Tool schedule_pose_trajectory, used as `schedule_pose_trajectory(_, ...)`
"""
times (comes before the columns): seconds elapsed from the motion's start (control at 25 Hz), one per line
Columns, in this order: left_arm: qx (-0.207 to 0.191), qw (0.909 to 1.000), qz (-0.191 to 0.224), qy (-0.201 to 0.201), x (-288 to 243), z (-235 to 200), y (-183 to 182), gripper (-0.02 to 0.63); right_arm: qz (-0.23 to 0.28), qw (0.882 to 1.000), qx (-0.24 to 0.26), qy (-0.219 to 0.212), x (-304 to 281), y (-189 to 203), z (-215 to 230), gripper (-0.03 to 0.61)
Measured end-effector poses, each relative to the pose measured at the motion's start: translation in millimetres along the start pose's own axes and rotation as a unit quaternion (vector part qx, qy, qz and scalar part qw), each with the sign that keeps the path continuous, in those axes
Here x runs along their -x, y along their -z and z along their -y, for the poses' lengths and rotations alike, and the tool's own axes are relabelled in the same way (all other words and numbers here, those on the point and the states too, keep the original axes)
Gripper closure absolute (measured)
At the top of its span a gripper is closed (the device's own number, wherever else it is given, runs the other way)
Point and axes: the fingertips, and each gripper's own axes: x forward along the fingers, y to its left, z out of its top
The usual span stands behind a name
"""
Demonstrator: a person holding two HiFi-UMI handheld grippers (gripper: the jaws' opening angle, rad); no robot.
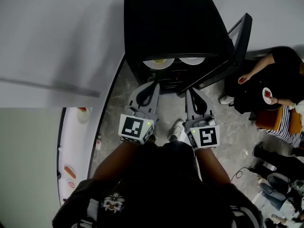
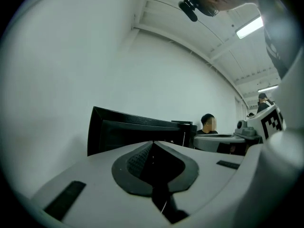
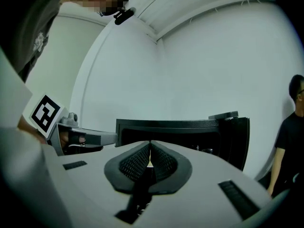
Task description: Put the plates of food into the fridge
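Note:
The small black fridge stands on the floor ahead with its door swung open to the right. Two white plates of food sit side by side on a shelf inside. My left gripper and right gripper hover side by side just in front of the opening, tips toward it. Both are shut with nothing between the jaws. In the left gripper view the pads meet in front of the fridge. The right gripper likewise shows its pads pressed together before the fridge.
A white table runs along the left, with more dishes of food on it. People sit at the right, close to the open door; one holds a small plate. A grey wall is behind the fridge.

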Motion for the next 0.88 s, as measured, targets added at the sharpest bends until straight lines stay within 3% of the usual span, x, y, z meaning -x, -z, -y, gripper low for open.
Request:
schedule_pose_trajectory(0.24, -0.002, 0.9995, -0.008, 0.032, 2.1, 5.5, -0.8, 0.592, 0.018, 0.999, 0.009, 0.031, 0.8, -16.6, -0.2, 0.555)
schedule_pose_trajectory(0.4, -0.006, 0.9992, -0.004, 0.04, 0.7, 11.6, -8.9, 0.592, 0.03, 0.999, 0.024, 0.027, -0.7, -25.7, -1.5, 0.555)
schedule_pose_trajectory(0.88, -0.016, 0.9997, 0.015, 0.011, -1.3, 31.4, -26.0, 0.592, 0.05, 0.997, 0.053, 0.0, -3.4, -52.8, 6.6, 0.555)
